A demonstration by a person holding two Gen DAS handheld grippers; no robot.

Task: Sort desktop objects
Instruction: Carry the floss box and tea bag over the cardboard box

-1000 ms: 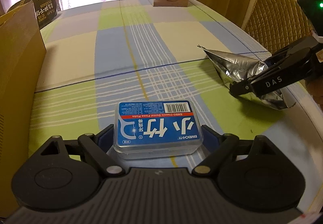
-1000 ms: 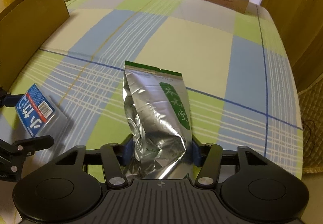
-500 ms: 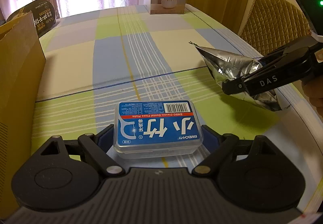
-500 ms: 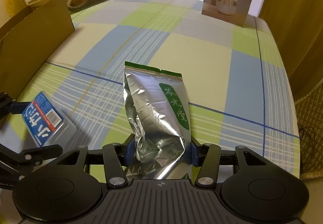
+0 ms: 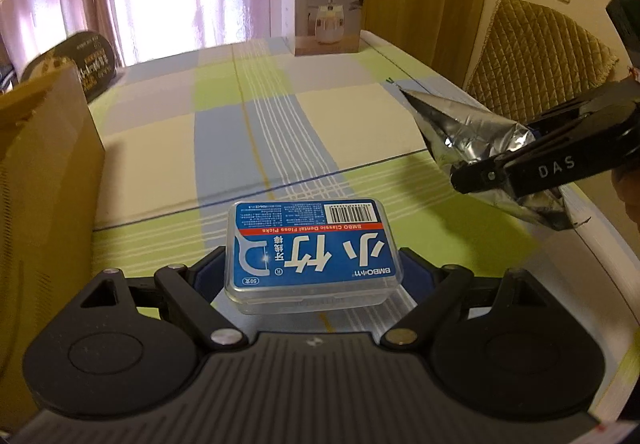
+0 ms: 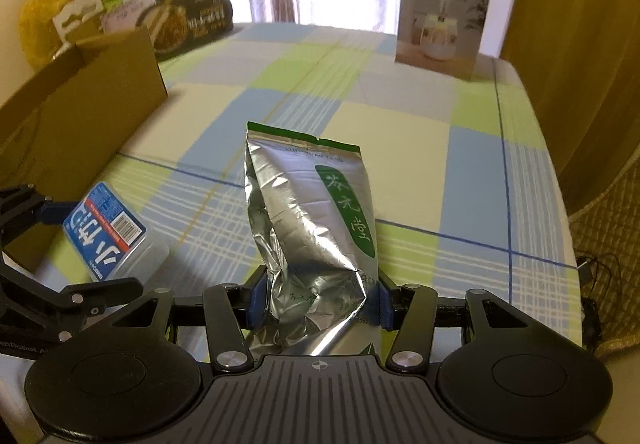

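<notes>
The left tool (image 5: 312, 270) grips a floss-pick box (image 5: 310, 248). The right tool (image 6: 318, 298) clamps a foil tea pouch (image 6: 312, 228) near the counter's (image 6: 400, 132) right edge.

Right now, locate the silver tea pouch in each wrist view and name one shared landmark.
Left wrist: silver tea pouch at right edge, clamped by the right gripper.
Right wrist: pouch centre, between the fingers.
Shared landmark: humidifier box at the table's far end.

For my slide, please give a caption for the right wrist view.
Right gripper clamps crinkled silver foil tea pouch above checked tablecloth.
</notes>
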